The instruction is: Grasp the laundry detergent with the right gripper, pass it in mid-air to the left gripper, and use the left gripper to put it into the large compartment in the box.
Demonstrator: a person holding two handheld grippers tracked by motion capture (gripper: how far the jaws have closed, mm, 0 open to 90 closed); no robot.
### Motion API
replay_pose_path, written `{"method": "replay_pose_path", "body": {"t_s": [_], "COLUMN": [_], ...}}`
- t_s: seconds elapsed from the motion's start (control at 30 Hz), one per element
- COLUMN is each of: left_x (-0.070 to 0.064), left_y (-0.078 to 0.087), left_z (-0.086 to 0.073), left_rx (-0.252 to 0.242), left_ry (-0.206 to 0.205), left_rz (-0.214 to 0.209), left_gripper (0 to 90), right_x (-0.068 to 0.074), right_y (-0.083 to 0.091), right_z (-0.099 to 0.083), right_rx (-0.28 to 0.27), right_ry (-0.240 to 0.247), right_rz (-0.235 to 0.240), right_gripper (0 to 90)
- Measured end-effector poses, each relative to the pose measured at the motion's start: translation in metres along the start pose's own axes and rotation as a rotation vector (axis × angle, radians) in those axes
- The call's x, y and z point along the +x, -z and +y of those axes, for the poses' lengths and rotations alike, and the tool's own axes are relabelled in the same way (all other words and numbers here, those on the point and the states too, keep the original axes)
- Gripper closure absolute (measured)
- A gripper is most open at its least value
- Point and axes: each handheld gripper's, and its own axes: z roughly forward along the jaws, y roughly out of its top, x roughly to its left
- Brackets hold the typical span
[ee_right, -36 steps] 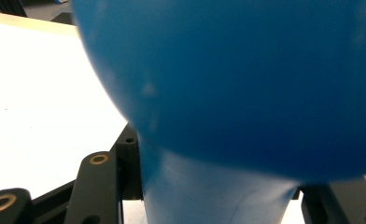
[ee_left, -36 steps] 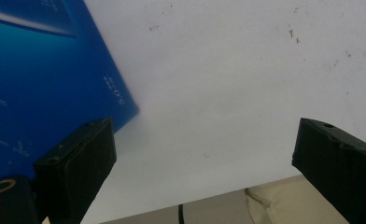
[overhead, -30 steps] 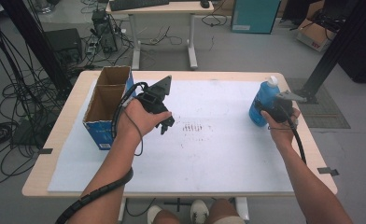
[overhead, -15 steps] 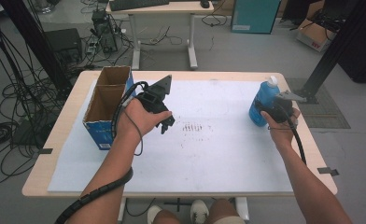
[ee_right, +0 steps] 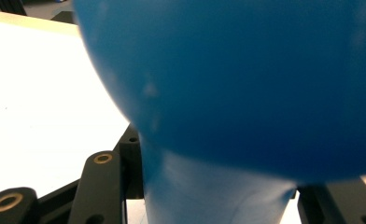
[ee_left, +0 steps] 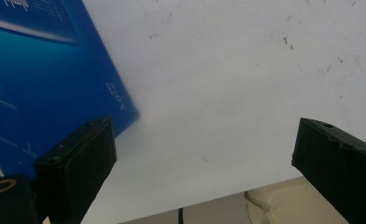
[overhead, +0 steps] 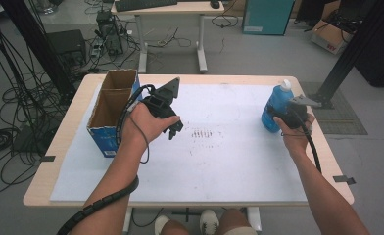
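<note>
Right gripper (overhead: 282, 116): sitting near the table's right edge, toward the far right corner, held in the person's right hand (overhead: 293, 133). Its jaws are closing around the lower body of the blue bottle (overhead: 276, 105); in the right gripper view the bottle's blue body (ee_right: 246, 84) is pressing in between the two black jaws, touching both.

Blue bottle: standing upright on the white sheet (overhead: 219, 161), near the far right corner of the table (overhead: 58, 161), its white cap (overhead: 286, 84) pointing up.

Left gripper (overhead: 174, 128): hovering over the white sheet left of the table's middle, held in the person's left hand (overhead: 145, 123). In the left gripper view its jaws are standing wide apart with nothing between them, only the white sheet (ee_left: 228, 93) showing below.

Cardboard box (overhead: 112, 107): resting open-topped along the table's left side, toward the far left corner, just beside the left hand; its blue side (ee_left: 41, 79) is showing at the left of the left gripper view.

Dark marks (overhead: 202, 133): lying on the sheet near the table's middle, just right of the left gripper.
</note>
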Motion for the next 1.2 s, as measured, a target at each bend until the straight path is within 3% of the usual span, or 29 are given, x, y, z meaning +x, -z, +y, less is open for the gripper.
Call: {"method": "replay_pose_path", "body": {"t_s": [0.67,1.2], "left_x": [-0.001,0.003], "left_y": [0.005,0.020], "left_z": [0.003,0.000], "left_rx": [-0.008,-0.036], "left_ry": [-0.015,-0.063], "left_rz": [-0.009,-0.032], "left_gripper": [6.8,6.6], "right_x": [0.000,-0.003], "right_y": [0.000,-0.002], "right_z": [0.000,0.006], "right_rx": [-0.002,0.029], "right_ry": [0.002,0.000], "right_rz": [0.003,0.017], "right_gripper": [45.8,45.4]}}
